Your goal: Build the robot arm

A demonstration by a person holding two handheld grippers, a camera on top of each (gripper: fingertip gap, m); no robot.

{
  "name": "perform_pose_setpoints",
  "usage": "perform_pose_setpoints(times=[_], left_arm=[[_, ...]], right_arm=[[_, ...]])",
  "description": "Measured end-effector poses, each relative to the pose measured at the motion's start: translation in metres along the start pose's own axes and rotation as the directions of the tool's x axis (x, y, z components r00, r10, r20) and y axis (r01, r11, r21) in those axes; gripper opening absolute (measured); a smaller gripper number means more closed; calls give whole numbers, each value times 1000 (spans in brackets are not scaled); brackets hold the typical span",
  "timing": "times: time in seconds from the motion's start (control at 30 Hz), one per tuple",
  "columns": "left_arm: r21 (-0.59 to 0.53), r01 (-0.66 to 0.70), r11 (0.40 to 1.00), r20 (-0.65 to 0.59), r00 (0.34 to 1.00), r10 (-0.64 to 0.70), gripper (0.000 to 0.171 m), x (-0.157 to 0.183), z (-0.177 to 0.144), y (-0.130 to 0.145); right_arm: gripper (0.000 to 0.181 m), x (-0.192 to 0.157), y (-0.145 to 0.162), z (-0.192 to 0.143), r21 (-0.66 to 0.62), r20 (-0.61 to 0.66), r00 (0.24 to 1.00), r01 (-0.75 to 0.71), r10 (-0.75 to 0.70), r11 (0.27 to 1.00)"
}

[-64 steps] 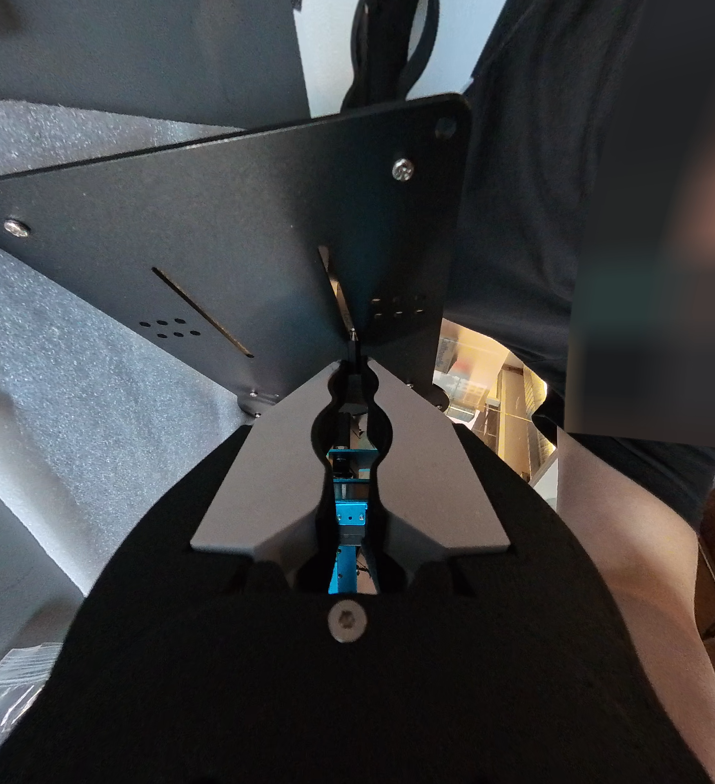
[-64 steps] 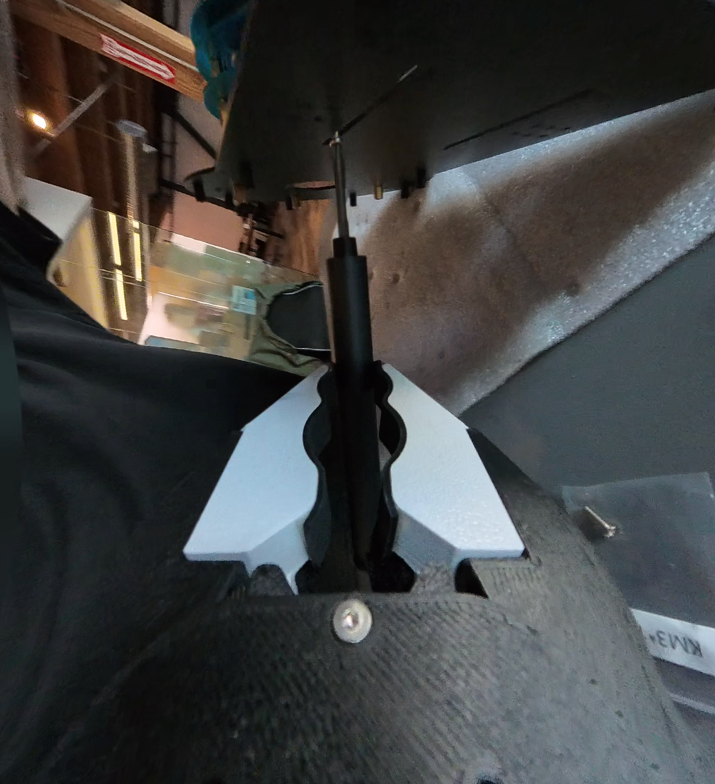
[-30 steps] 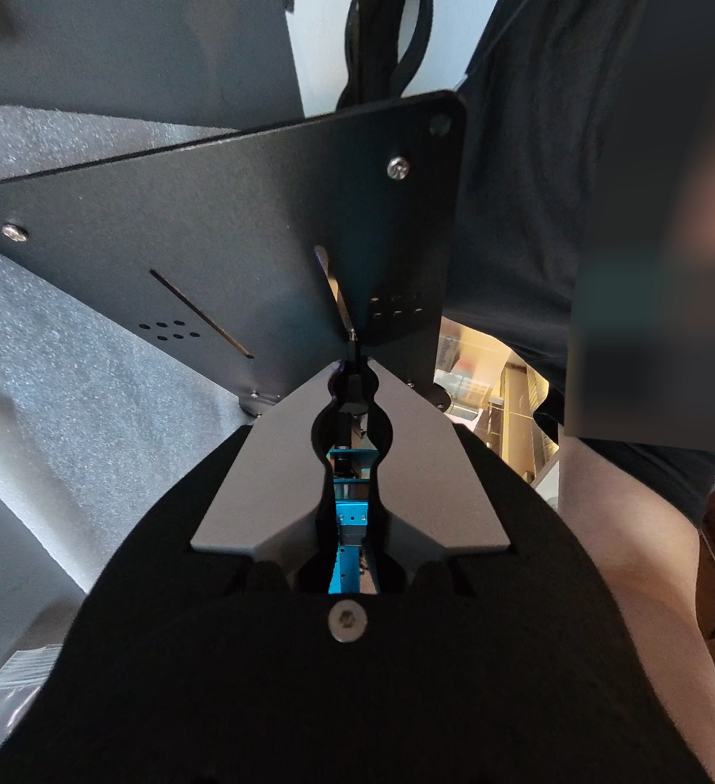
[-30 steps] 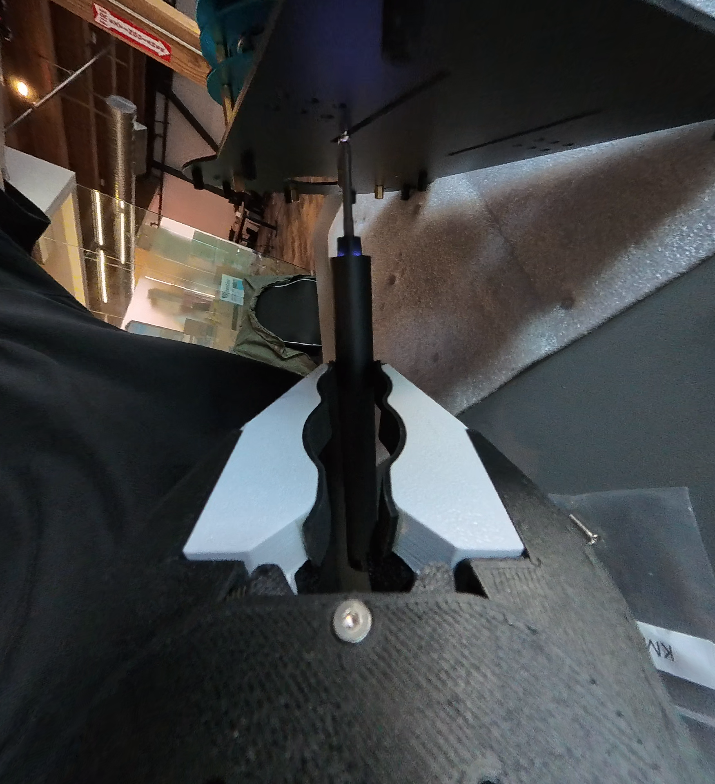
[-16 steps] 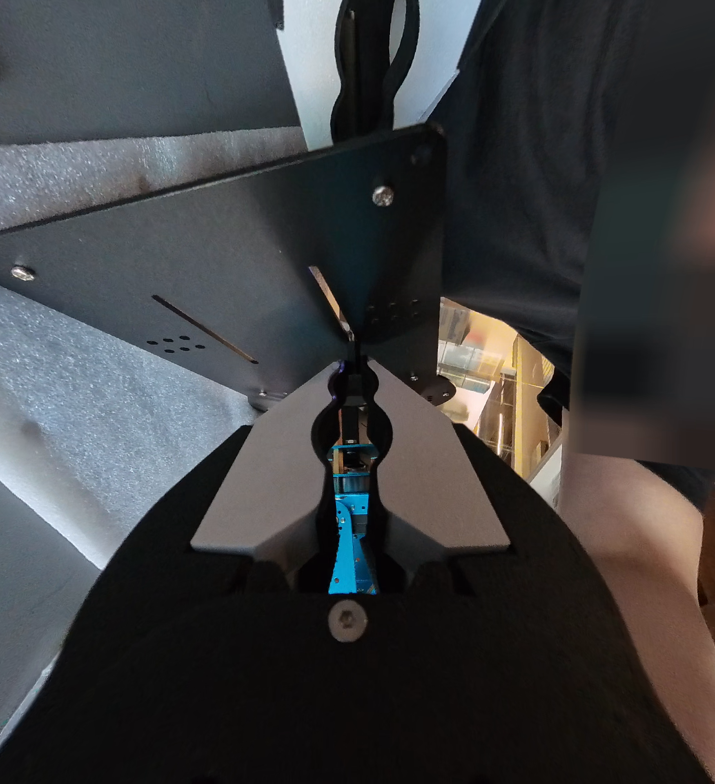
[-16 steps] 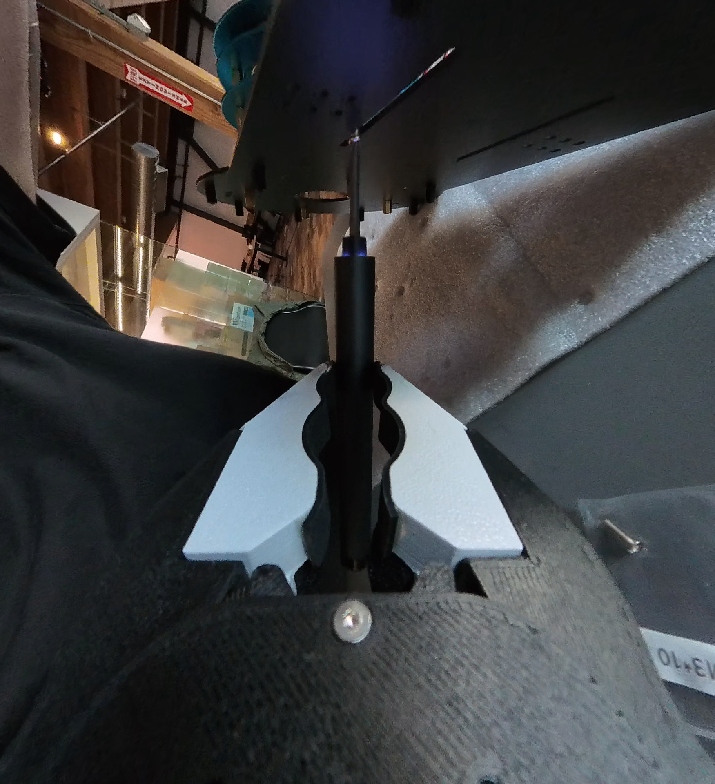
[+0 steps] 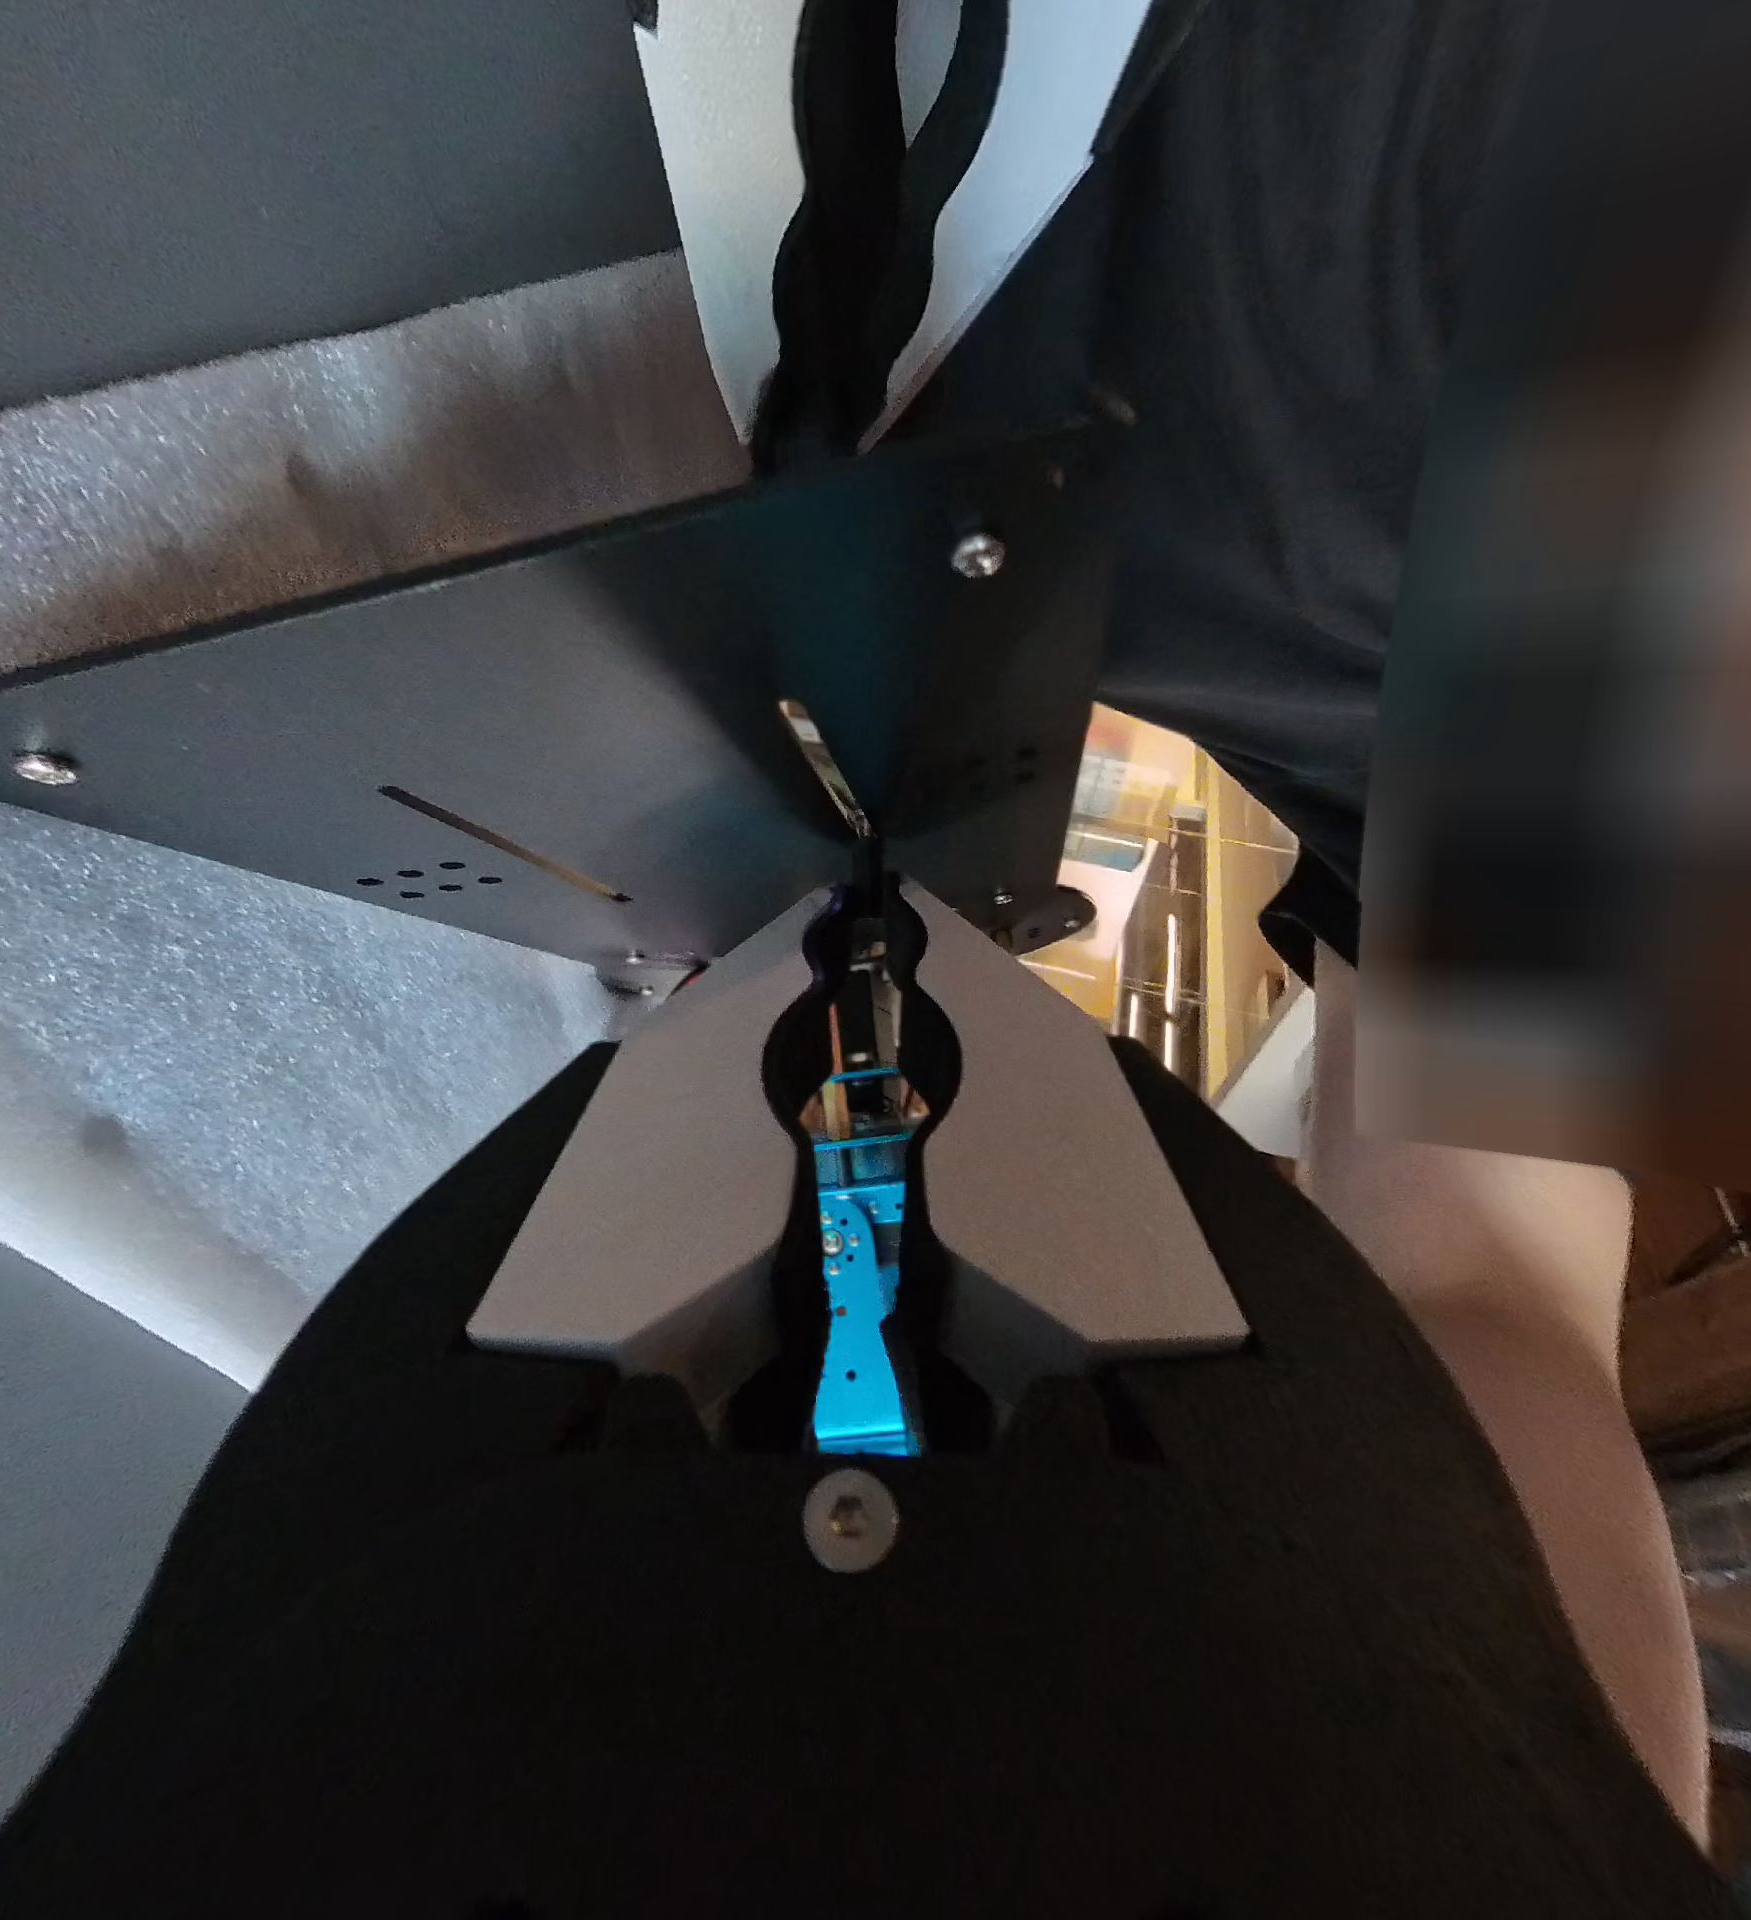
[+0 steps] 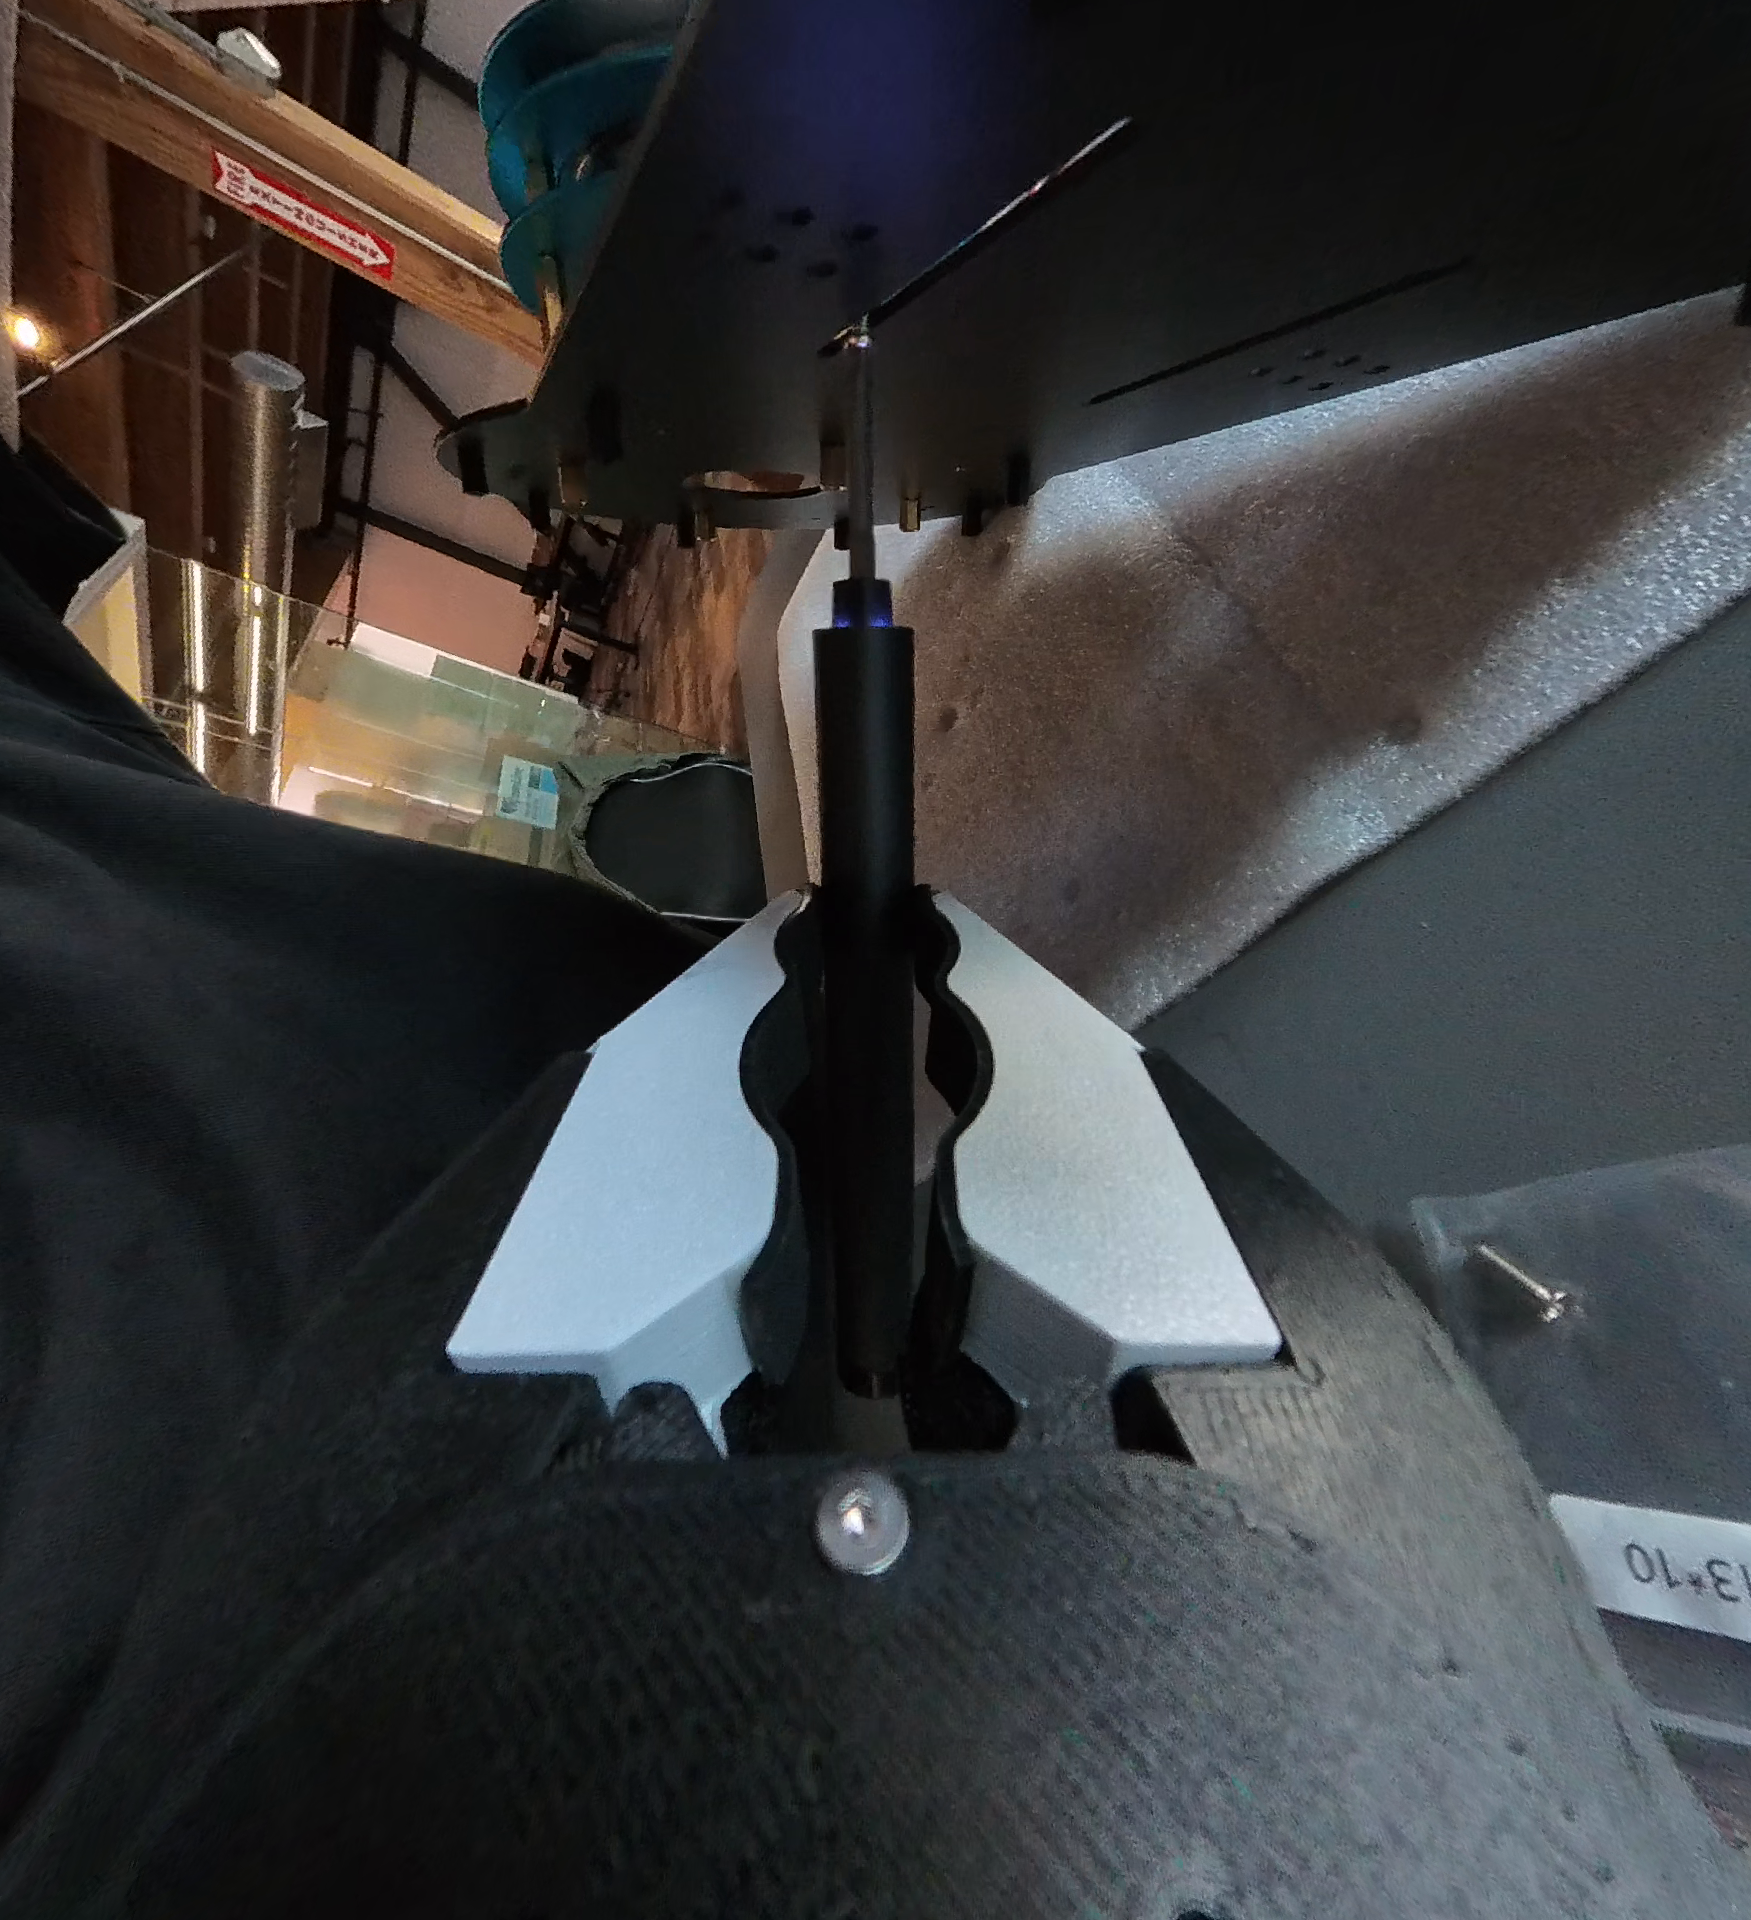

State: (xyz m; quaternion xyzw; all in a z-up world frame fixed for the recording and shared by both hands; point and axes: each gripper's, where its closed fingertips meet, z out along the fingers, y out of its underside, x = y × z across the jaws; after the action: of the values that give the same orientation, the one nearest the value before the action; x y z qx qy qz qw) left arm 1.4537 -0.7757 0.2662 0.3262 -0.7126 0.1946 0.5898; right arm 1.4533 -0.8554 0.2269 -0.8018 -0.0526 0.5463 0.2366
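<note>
**Driver bit on a screw head, plate pinched at one edge**

The right gripper (image 8: pixel 863 914) is clamped around a slim black electric screwdriver (image 8: pixel 863 831), whose thin bit runs up to a small screw (image 8: pixel 858 338) seated in the black metal plate (image 8: pixel 1214 208), at the near end of a narrow slot. A faint blue glow shows at the driver's nose (it appears to be powered). The left gripper (image 7: pixel 866 914) is closed on the near edge of that same plate (image 7: pixel 351 727), with a blue bracket (image 7: pixel 855 1288) visible between its fingers, below the plate's edge. The plate sits tilted, its far side over a sheet of white foam (image 8: pixel 1214 748).

Relative to the plate, a clear bag (image 8: pixel 1619 1278) holding a spare screw (image 8: pixel 1520 1283) lies below and to the right on the dark table, and a person's dark shirt (image 8: pixel 175 1039) fills the space to the left.

The likeliest fault is the bit camming out of the screw head: the bit is long and thin, and any tilt away from the screw's axis would let it skip and scar the plate. Torque may also twist the plate, since the left gripper holds only a narrow edge. If the plate slips, the screw could cross-thread or drop onto the foam.
</note>
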Motion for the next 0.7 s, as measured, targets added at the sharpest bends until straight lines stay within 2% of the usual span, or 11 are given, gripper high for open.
perform_pose_setpoints(times=[0.17, 0.7], left_arm=[[-34, 16, 999, 0, 1000, -16, 3, 0, 0, -1], [-48, 47, 998, -7, 999, -48, 3, 0, 1, -1]], right_arm=[[16, -1, 0, -1, 15, -12, 1000, -8, 8, 1000], [16, -3, 1, 4, 31, 8, 1000, -12, 12, 999]])
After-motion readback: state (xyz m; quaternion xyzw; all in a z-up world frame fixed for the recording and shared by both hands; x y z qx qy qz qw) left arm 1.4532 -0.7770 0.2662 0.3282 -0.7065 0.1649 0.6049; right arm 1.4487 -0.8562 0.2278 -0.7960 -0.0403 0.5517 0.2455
